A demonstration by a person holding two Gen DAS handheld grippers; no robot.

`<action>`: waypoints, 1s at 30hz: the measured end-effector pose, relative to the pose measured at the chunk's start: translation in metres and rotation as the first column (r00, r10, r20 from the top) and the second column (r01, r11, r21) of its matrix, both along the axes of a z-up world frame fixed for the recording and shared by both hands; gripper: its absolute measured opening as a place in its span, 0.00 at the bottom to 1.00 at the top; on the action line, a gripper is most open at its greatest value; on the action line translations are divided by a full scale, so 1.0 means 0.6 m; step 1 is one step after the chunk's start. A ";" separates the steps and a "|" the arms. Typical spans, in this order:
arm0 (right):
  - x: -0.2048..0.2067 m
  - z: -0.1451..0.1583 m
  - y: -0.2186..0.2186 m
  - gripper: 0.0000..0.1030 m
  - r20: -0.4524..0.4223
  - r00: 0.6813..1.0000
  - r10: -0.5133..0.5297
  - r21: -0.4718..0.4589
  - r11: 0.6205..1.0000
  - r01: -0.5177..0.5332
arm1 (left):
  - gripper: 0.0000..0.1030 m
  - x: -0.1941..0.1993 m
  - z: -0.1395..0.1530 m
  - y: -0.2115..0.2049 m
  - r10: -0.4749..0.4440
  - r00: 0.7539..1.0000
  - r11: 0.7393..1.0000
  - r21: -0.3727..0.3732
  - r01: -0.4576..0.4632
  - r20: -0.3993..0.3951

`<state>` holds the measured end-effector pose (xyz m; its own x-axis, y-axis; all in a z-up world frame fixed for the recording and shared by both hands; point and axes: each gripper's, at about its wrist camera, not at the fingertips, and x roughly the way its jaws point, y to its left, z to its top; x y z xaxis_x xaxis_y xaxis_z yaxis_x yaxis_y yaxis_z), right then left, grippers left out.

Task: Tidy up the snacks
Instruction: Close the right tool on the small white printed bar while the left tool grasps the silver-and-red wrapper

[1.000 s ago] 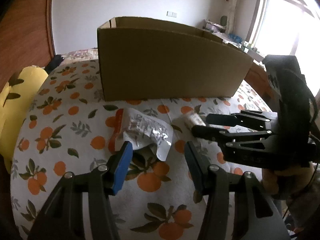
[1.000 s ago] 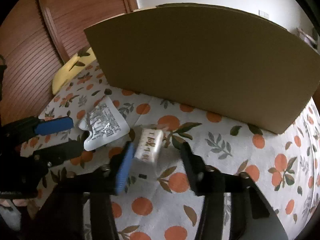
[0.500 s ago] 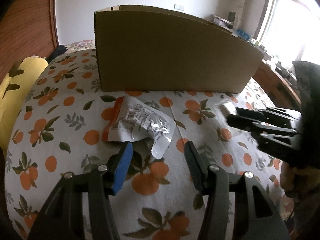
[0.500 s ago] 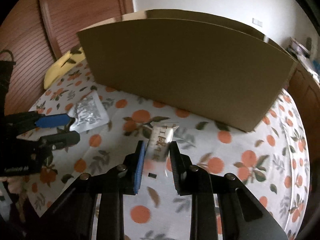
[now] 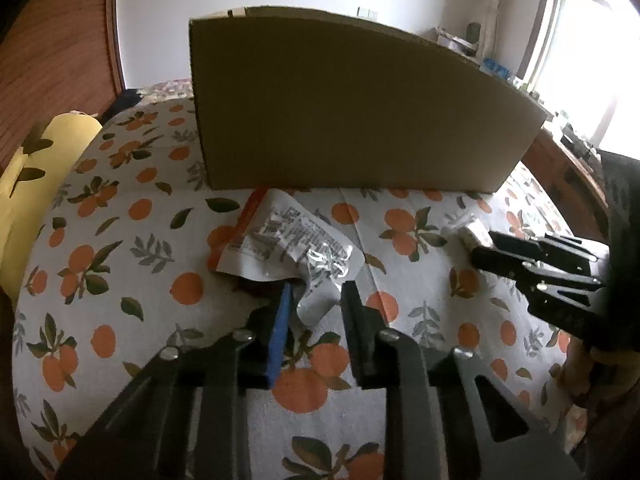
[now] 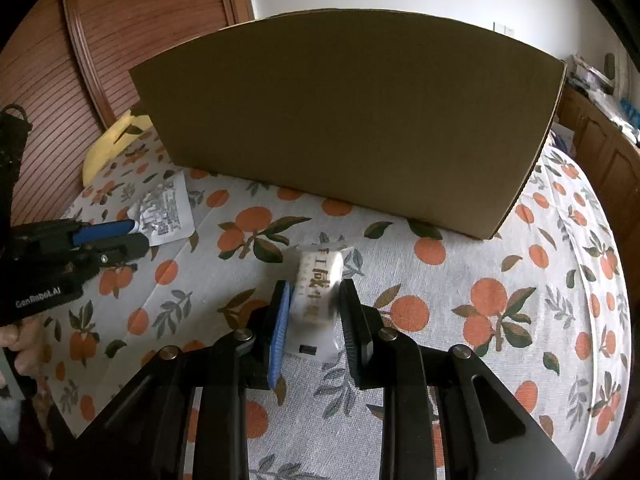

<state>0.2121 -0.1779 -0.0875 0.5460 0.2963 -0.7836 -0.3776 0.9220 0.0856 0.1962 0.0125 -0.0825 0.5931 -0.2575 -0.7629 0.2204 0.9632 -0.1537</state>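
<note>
One cardboard box, contents hidden from view.

Matt brown cardboard box; crinkled glossy foil packet; smooth white plastic-wrapped bar; matt printed cloth; ribbed reddish wood doors; matt black plastic tongs.

the tablecloth is white with orange fruit and green leaves. the cardboard box is plain brown; the foil packet is silver with an orange-red edge. the small snack is white with gold lettering.
</note>
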 end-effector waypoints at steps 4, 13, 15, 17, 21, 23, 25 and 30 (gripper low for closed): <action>-0.001 0.000 -0.002 0.23 0.002 1.000 0.000 -0.003 1.000 0.000 | 0.12 0.000 0.006 0.000 0.000 1.000 1.000 0.004 0.000 0.020; -0.001 0.000 -0.002 0.23 0.002 1.000 0.000 -0.007 1.000 0.000 | 0.07 0.006 -0.010 0.013 0.021 1.000 1.000 -0.005 -0.021 -0.014; 0.000 -0.001 -0.001 0.23 0.003 1.000 0.001 -0.009 1.000 -0.001 | 0.08 0.009 -0.009 0.014 0.017 1.000 1.000 -0.006 -0.017 -0.025; 0.000 -0.001 0.000 0.23 0.003 1.000 0.001 -0.012 1.000 -0.001 | 0.12 0.011 -0.009 0.013 0.009 0.999 1.000 -0.010 -0.009 -0.031; 0.000 -0.002 0.000 0.23 0.004 1.000 0.001 -0.013 1.000 -0.001 | 0.18 0.015 -0.008 0.003 -0.008 1.000 1.000 0.014 0.008 -0.027; 0.001 -0.002 -0.001 0.23 0.003 1.000 0.001 -0.011 1.000 -0.001 | 0.18 0.017 -0.009 -0.004 -0.012 1.000 0.999 0.040 0.013 -0.019; 0.000 -0.001 0.000 0.23 0.003 1.000 0.001 -0.011 1.000 -0.001 | 0.17 0.016 -0.010 -0.008 -0.021 1.000 0.998 0.061 0.021 -0.005; 0.000 -0.001 -0.001 0.23 0.002 1.000 0.001 -0.009 1.000 -0.001 | 0.00 0.008 -0.012 -0.009 -0.033 0.999 0.994 0.107 0.030 0.024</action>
